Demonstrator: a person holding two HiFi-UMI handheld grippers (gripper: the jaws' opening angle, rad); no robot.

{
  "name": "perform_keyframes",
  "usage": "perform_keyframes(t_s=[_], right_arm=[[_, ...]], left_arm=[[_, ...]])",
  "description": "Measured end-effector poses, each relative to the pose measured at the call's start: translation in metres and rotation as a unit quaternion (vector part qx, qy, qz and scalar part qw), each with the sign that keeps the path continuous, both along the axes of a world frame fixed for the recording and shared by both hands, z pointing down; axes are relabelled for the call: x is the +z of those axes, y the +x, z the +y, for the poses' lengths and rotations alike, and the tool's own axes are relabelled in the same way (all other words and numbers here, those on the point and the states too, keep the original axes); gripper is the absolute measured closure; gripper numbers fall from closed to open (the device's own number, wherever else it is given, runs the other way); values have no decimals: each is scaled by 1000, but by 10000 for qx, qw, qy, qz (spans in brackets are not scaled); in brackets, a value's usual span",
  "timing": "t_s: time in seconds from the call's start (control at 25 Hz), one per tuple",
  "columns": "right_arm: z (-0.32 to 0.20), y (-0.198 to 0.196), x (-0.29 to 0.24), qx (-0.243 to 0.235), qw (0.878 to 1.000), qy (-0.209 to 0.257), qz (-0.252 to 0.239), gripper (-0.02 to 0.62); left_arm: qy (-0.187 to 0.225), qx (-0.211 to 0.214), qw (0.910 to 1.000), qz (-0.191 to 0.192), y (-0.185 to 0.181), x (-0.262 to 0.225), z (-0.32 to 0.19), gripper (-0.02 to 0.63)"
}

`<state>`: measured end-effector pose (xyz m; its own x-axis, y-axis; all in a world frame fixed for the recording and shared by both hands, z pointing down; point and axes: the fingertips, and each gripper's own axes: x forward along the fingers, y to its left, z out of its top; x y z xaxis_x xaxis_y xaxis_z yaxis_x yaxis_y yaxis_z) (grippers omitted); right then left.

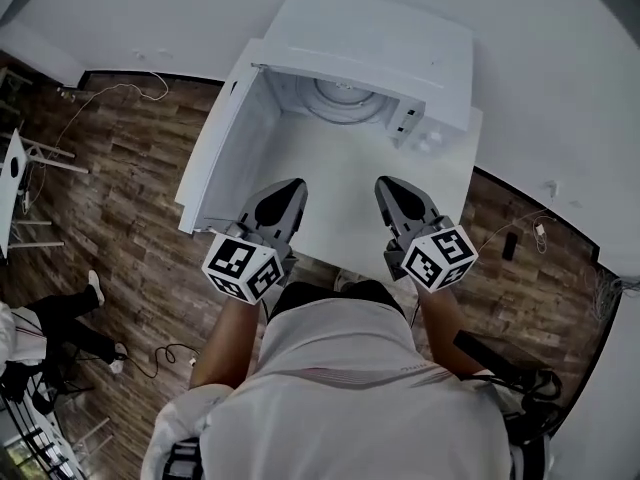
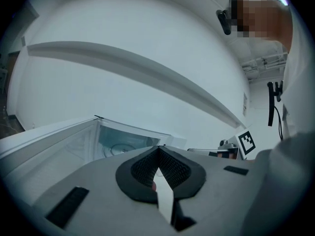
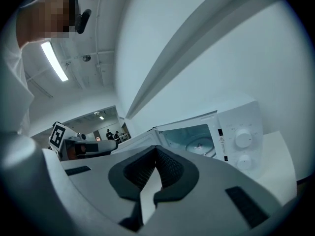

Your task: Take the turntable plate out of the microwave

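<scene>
Turntable plate [image 1: 338, 100] lies flat inside the open microwave [image 1: 400, 38], straight ahead and midway between the left gripper [image 1: 288, 190] and right gripper [image 1: 390, 188], both fully closed and empty, about equally near, with the door [image 1: 215, 148] swung out on the left.

The person holds both grippers out ahead of the chest, side by side and apart, pointing forward and tipped slightly downward. The left gripper [image 1: 288, 193] has its jaws closed, the ribbed pads [image 2: 147, 168] meeting at the tips with nothing between them. The right gripper [image 1: 392, 193] is likewise closed and empty. Each marker cube [image 1: 243, 266] sits at the body end of its gripper. The bare left forearm [image 1: 222, 343] and right forearm [image 1: 446, 318] extend behind them.
</scene>
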<state>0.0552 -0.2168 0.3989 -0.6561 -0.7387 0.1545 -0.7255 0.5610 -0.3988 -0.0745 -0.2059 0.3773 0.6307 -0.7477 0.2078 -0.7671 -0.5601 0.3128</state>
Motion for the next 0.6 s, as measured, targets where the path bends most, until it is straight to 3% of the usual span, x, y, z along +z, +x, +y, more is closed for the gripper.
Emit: perform_keyframes(t_s=[0.32, 0.48, 0.6], right_arm=[[-41, -16, 31, 71, 9981, -457, -416, 591], [-59, -28, 58, 241, 9923, -933, -781, 591], [-68, -35, 81, 416, 9823, -1358, -1219, 591]], left_arm=[[-391, -214, 9983, 375, 6, 25, -45, 595], [-807, -152, 9913, 1025, 4, 56, -70, 595], [-1262, -193, 9790, 1590, 1, 85, -88, 595]])
